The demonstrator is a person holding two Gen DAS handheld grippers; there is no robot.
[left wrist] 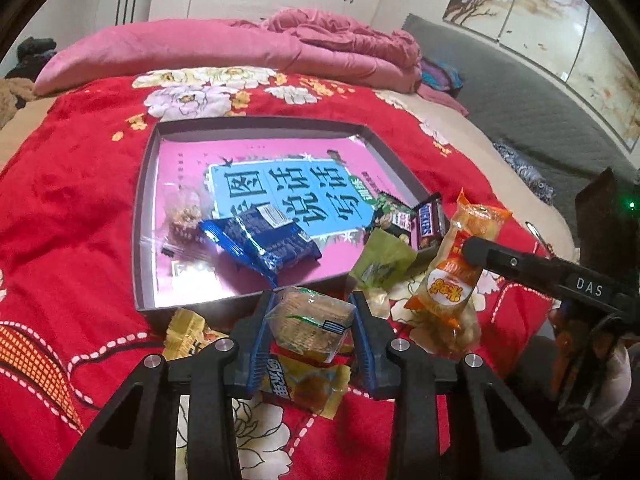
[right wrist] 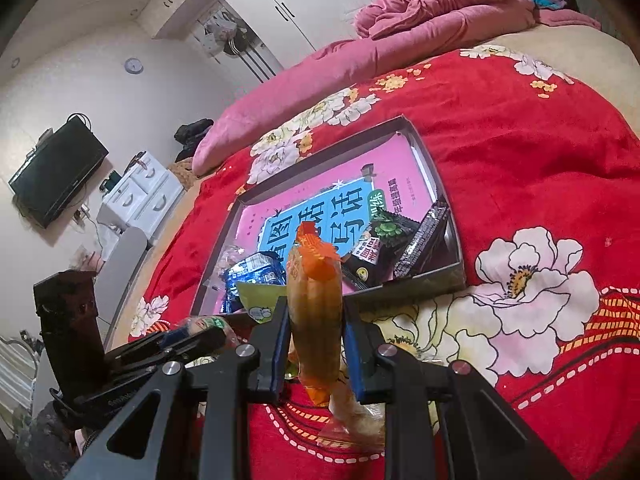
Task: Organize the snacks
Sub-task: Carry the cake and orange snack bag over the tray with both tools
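Note:
My left gripper (left wrist: 313, 304) is shut on a clear-wrapped cracker pack (left wrist: 310, 322), held just above the red blanket in front of the tray's near rim. My right gripper (right wrist: 316, 312) is shut on a long orange snack bag (right wrist: 316, 300), which stands upright; the same orange bag (left wrist: 456, 276) shows right of the tray. The shallow dark tray (left wrist: 144, 216) with a pink lining holds a blue packet (left wrist: 260, 240), a clear nut packet (left wrist: 184, 216), a dark green packet (left wrist: 394, 216) and a Snickers bar (left wrist: 430, 224). A light green packet (left wrist: 382, 258) lies at the tray's near right corner.
Two yellow packets (left wrist: 188, 336) (left wrist: 308, 388) lie on the red flowered blanket (left wrist: 80, 200) under my left gripper. A pink quilt (left wrist: 340, 48) and a pink pillow (left wrist: 160, 48) lie behind the tray. The bed's edge drops off at the right, beside a grey headboard (left wrist: 520, 108).

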